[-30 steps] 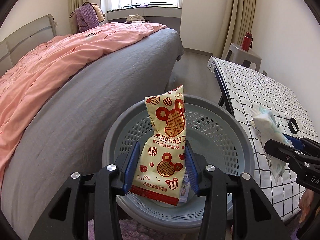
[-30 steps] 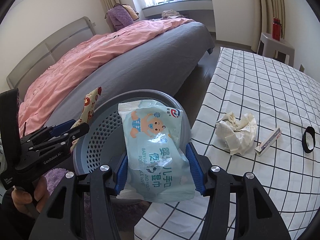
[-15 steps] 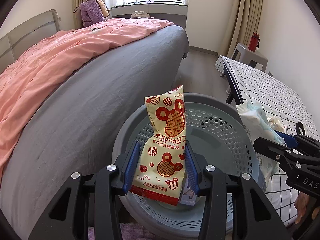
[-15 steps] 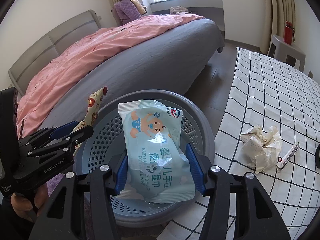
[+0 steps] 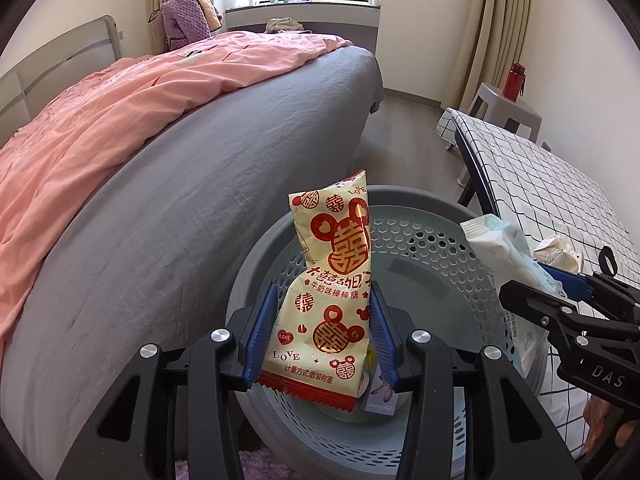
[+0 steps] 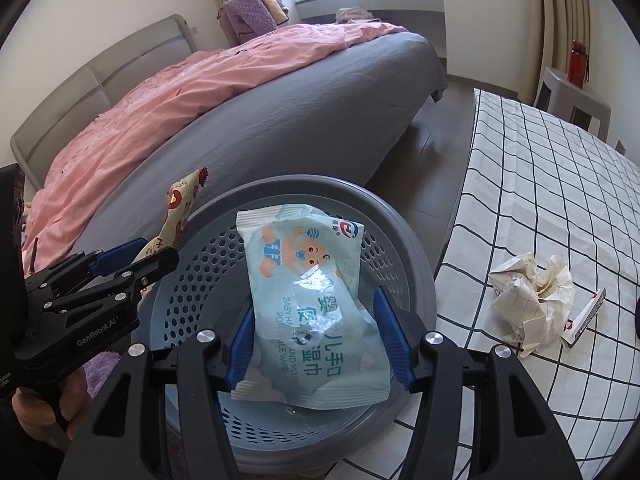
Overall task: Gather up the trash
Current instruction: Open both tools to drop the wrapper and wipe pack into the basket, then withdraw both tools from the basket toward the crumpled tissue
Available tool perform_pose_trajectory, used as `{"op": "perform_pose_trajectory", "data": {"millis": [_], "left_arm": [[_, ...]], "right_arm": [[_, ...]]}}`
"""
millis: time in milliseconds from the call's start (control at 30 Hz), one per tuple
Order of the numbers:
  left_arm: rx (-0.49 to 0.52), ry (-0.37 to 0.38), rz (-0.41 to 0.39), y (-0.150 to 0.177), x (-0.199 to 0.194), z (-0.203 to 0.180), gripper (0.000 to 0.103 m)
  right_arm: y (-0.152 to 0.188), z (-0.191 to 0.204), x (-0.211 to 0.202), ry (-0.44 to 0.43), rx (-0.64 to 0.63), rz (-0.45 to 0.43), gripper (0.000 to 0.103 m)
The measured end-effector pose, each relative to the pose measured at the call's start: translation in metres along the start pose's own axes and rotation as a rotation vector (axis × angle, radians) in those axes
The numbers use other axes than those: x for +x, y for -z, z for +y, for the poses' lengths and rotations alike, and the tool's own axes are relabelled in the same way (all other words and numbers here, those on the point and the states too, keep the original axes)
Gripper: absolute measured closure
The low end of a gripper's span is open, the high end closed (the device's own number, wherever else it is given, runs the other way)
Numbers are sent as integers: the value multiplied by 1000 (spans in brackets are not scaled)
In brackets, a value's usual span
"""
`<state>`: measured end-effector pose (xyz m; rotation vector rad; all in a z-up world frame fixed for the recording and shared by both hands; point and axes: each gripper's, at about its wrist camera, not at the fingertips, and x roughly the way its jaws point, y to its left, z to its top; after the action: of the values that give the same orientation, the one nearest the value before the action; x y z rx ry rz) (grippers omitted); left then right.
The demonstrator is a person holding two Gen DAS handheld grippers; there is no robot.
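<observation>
My left gripper [image 5: 324, 334] is shut on a cream and red candy bag [image 5: 332, 280] and holds it upright over the grey perforated basket [image 5: 424, 208]. My right gripper [image 6: 318, 344] is shut on a light blue wet wipes pack [image 6: 316, 304] and holds it over the same basket [image 6: 412, 248]. The left gripper [image 6: 120, 264] with the candy bag [image 6: 180, 216] shows at the basket's left rim in the right wrist view. The right gripper [image 5: 560, 300] with the wipes pack [image 5: 504, 248] shows at the right rim in the left wrist view. A small packet [image 5: 380, 394] lies in the basket bottom.
A bed [image 5: 180, 152] with a grey sheet and pink duvet runs along the left of the basket. A checked table [image 6: 540, 184] stands to the right, with crumpled paper [image 6: 532, 292] and a small tube [image 6: 584, 316] on it. A stool [image 5: 504, 108] with a red bottle [image 5: 514, 80] is behind.
Both grippers have moved in over the basket with their loads. The wipes pack has come off the table side to above the basket's inside.
</observation>
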<state>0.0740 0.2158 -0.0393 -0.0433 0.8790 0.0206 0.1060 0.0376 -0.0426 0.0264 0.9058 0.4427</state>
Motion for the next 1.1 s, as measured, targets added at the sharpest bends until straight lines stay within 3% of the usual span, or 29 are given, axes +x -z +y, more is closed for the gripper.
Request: {"op": "perform_pose_trajectory", "data": {"millis": [67, 100, 200, 1100], "left_arm": [[1, -5, -2, 0, -1, 0, 55], [1, -9, -4, 0, -2, 0, 48], [-2, -26, -15, 0, -4, 0, 39], [-35, -87, -23, 8, -23, 8, 32]], "right_arm": [[1, 1, -1, 2, -4, -6, 36], [1, 2, -2, 4, -6, -9, 35], [2, 1, -3, 3, -3, -10, 35], [8, 1, -16, 1, 17, -15, 35]]}}
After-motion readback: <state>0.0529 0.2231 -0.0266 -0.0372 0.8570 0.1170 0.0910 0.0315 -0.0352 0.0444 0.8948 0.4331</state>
